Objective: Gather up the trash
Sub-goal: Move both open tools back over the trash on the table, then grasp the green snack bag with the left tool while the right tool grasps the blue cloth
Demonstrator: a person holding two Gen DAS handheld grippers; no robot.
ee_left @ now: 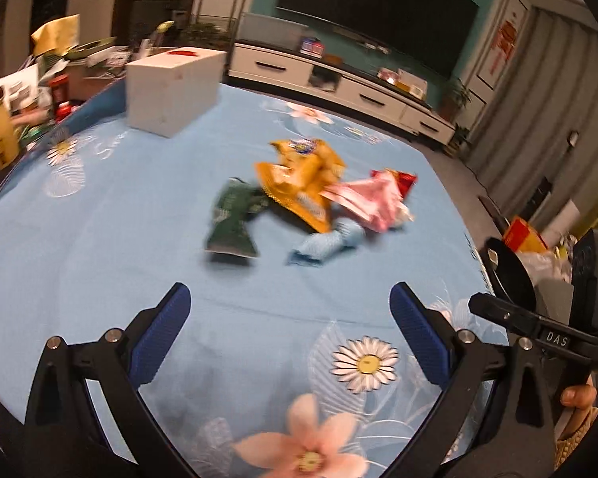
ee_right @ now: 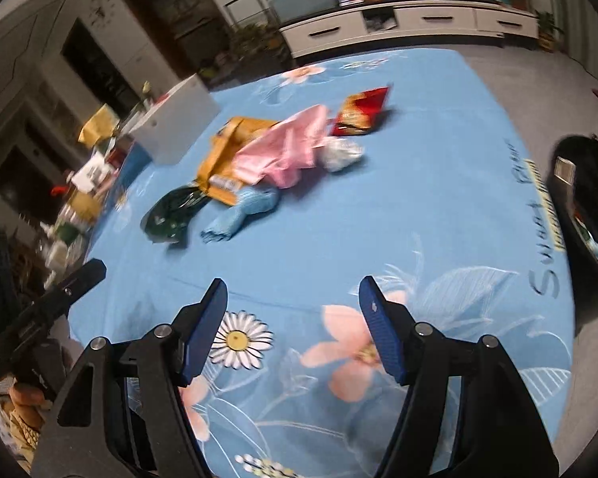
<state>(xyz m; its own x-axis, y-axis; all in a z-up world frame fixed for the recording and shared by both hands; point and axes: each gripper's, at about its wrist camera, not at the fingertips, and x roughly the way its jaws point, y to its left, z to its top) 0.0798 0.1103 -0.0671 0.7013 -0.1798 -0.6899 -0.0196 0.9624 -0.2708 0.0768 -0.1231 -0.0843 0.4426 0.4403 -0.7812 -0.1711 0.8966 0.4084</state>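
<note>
Both tools hang spread wide with nothing between their blue pads – the left tool [ee_left: 290, 310] and the right tool [ee_right: 293, 306] each hover over the flowered blue cloth on the worktop [ee_left: 99, 215]. Trash lies heaped near the cloth's middle, at about 12 o'clock from the left tool: a green wrapper [ee_left: 233, 219] at the heap's 9 o'clock side touching a yellow snack bag [ee_left: 303, 183], a pink wrapper [ee_left: 372, 199] overlapping the bag's 3 o'clock edge, a pale blue wrapper [ee_left: 327, 243] at 6 o'clock. From the right wrist a red snack bag [ee_right: 360, 113] and a crumpled silver piece [ee_right: 341, 153] show beside the pink one. A white box [ee_left: 171, 89] stands at 10 o'clock; a black bin [ee_right: 586, 219] sits at the cloth's 3 o'clock edge
</note>
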